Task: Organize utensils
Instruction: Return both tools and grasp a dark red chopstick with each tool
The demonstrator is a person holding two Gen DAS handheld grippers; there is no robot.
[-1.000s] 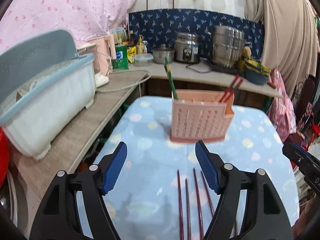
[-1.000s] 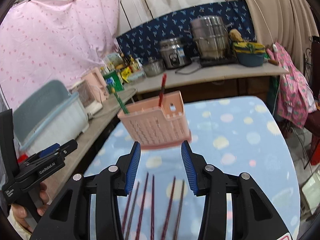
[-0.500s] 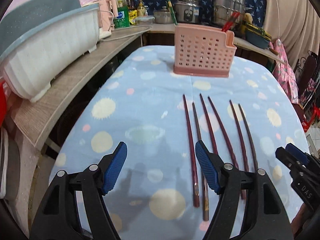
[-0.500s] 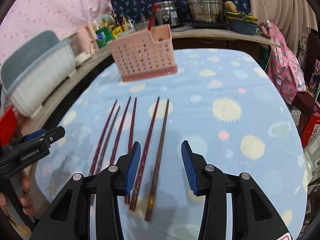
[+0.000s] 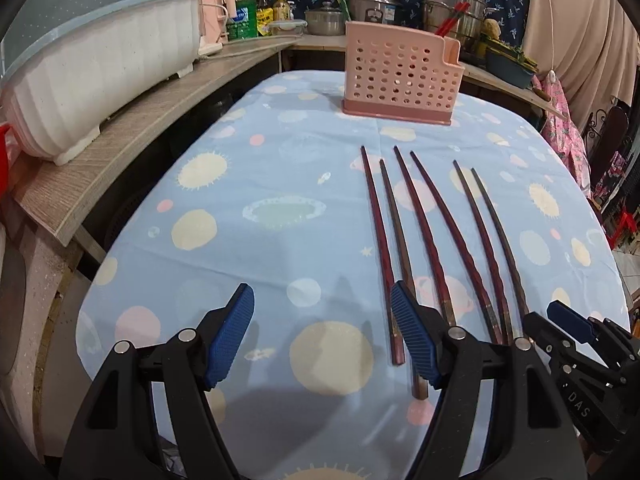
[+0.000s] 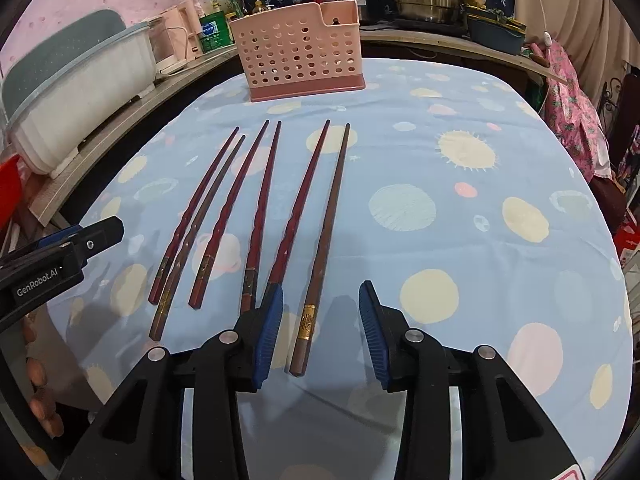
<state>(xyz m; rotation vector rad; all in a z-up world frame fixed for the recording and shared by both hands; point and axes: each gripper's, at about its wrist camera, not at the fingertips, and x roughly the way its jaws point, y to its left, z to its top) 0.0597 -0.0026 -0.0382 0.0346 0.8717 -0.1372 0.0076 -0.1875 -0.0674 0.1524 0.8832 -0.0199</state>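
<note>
Several dark red and brown chopsticks lie side by side on the blue spotted tablecloth, tips toward a pink perforated utensil holder at the far end. My left gripper is open over bare cloth left of the row, its right pad above the handle ends of the two leftmost sticks. My right gripper hovers low with its jaws closing. The handle end of the rightmost brown chopstick lies between the pads, which do not touch it. The holder has a red stick in it.
A white dish rack with a grey-blue lid sits on the wooden counter at left. Steel pots and bottles line the back counter. The table's near edge is just below both grippers. A hand holds the left gripper.
Both grippers have sunk toward the table and tipped downward, so the chopstick handles now lie at their fingertips. The right jaws have narrowed a little.
</note>
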